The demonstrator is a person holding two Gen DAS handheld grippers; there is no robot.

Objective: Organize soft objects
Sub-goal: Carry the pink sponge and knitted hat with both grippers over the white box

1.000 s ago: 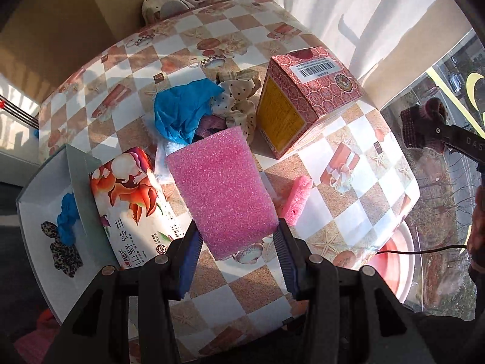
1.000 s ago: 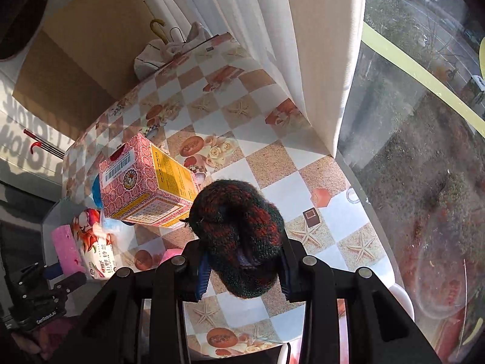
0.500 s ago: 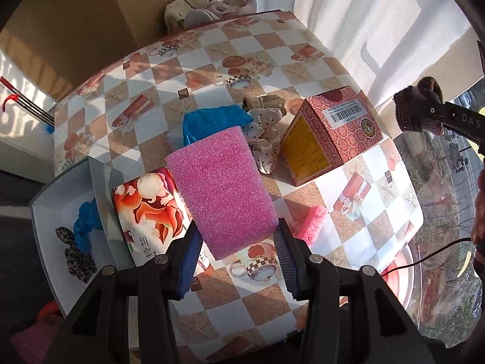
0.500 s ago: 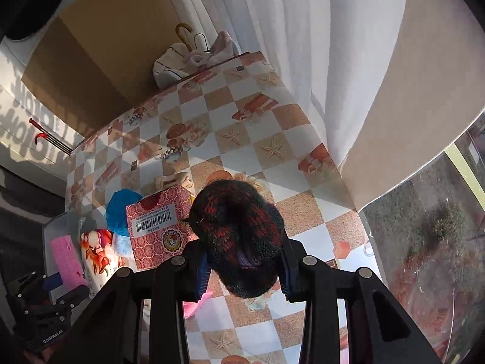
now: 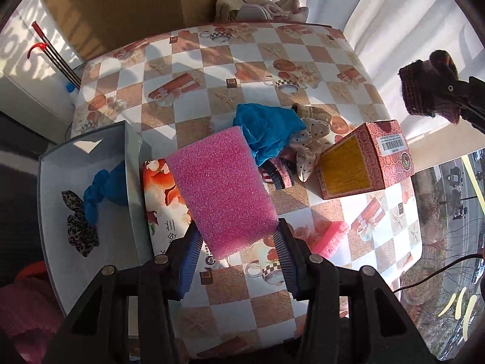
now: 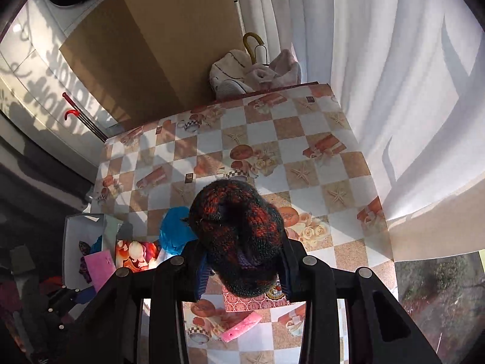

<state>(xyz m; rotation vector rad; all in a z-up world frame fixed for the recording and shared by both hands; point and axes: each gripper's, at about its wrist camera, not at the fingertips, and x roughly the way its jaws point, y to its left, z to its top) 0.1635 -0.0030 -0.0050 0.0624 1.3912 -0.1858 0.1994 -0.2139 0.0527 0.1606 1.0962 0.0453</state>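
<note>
Pink sponge (image 5: 222, 191) clamped in left hand-held gripper (image 5: 238, 247) above bench (image 5: 194, 69); knitted hat (image 6: 238, 236) clamped in right hand-held gripper (image 6: 242, 268). Grey box (image 5: 91, 212) holds two scrunchies; blue cloth (image 5: 266, 127) and others remain unsorted.

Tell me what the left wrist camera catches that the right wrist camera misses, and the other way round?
Only the left wrist view shows the polka-dot fabric and the yellow face of the patterned carton. Only the right wrist view shows the dark knitted item's red-flecked top up close, clamped in the right hand-held gripper. Both show the checkered table, the grey bin, the blue cloth and the pink sponge held by the left hand-held gripper.
</note>
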